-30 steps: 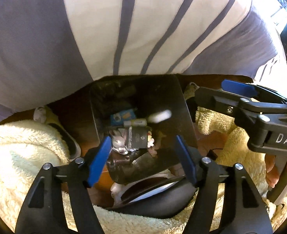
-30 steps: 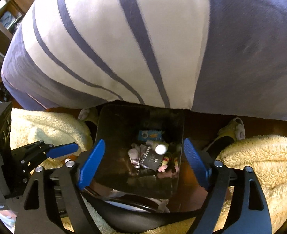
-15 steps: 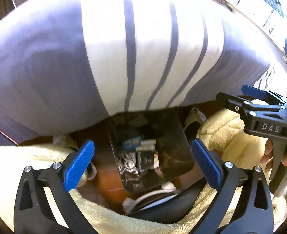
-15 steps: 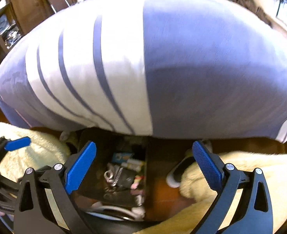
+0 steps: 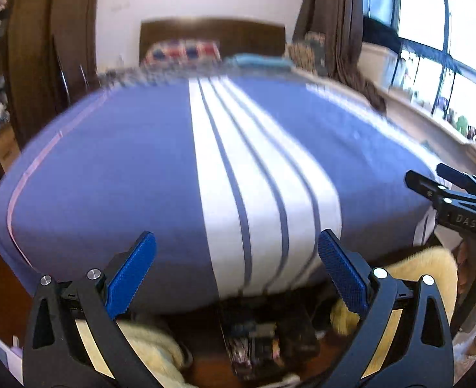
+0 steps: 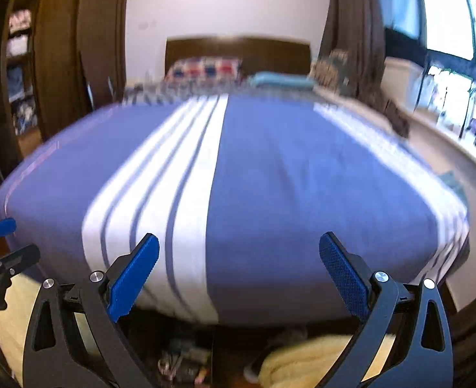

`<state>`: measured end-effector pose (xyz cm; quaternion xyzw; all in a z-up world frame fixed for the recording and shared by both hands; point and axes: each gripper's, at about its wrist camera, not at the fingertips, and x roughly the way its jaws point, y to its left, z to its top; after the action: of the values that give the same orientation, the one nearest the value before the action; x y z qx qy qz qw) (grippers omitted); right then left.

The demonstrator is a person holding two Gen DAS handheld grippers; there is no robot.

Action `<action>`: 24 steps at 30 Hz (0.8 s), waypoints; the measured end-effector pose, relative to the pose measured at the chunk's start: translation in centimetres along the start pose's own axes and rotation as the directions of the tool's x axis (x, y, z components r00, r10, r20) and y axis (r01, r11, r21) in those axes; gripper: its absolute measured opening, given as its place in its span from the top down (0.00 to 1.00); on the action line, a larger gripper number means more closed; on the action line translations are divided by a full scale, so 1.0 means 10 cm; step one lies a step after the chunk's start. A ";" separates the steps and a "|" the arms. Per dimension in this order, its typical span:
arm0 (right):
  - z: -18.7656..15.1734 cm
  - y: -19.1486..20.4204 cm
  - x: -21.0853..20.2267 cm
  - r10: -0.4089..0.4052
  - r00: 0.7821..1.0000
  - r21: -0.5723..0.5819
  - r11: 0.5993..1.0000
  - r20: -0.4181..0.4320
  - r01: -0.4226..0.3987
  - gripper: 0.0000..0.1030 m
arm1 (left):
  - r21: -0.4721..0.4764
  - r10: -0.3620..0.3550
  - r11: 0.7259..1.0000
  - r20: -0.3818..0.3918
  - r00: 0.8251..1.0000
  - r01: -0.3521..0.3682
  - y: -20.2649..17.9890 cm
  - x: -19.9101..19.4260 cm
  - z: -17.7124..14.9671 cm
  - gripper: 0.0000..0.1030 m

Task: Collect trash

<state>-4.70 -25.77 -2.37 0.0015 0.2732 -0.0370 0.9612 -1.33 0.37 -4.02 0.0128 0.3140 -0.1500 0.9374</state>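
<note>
A dark trash bin (image 5: 267, 339) holding several wrappers and small bits of trash sits on the floor at the foot of the bed, low in the left wrist view. It also shows in the right wrist view (image 6: 179, 362), mostly cut off. My left gripper (image 5: 236, 271) is open and empty, raised above the bin and facing the bed. My right gripper (image 6: 239, 274) is open and empty, also facing the bed. The right gripper also shows at the right edge of the left wrist view (image 5: 457, 200). Both views are motion-blurred.
A bed with a blue and white striped cover (image 5: 205, 161) fills the middle, with pillows and a dark headboard (image 5: 212, 35) behind. A cream fluffy rug (image 5: 422, 268) lies on the wooden floor. Windows (image 5: 438, 48) are to the right, curtains and shelves to the left.
Both grippers have tilted up from looking down into the bin to facing across the bed. The bin has slid to the bottom of both views. Both stay open.
</note>
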 end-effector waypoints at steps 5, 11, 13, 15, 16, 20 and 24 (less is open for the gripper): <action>0.40 -0.06 -0.34 -0.017 0.990 0.001 1.000 0.138 0.017 0.03 | 0.026 0.032 0.999 0.134 0.991 -0.035 -0.03 -0.37 0.34 0.08; 0.66 -0.13 -0.65 -0.029 0.970 0.010 1.000 0.240 0.028 0.03 | 0.039 0.058 0.997 0.247 0.967 -0.070 -0.11 -0.71 0.60 0.08; 0.72 -0.15 -0.73 -0.040 0.963 0.017 0.999 0.265 0.037 0.03 | 0.045 0.066 0.996 0.271 0.960 -0.081 -0.14 -0.77 0.61 0.08; 0.72 -0.15 -0.79 -0.051 0.960 0.021 0.999 0.277 0.047 0.03 | 0.051 0.068 0.995 0.291 0.954 -0.086 -0.18 -0.84 0.61 0.08; 0.72 -0.15 -0.82 -0.058 0.958 0.025 0.998 0.281 0.053 0.03 | 0.049 0.064 0.995 0.298 0.952 -0.082 -0.19 -0.86 0.61 0.08; 0.70 -0.15 -0.91 -0.086 0.953 0.055 0.996 0.291 0.073 0.03 | 0.043 0.067 0.996 0.302 0.951 -0.083 -0.21 -0.89 0.57 0.08; 0.65 -0.09 -0.91 -0.124 0.953 0.055 0.992 0.277 0.113 0.03 | 0.025 0.076 0.996 0.293 0.953 -0.087 -0.18 -0.90 0.52 0.08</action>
<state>-9.05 -26.21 7.98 -0.0018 0.1333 -0.0996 0.9861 -5.65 0.47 5.62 0.0213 0.1687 -0.1172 0.9784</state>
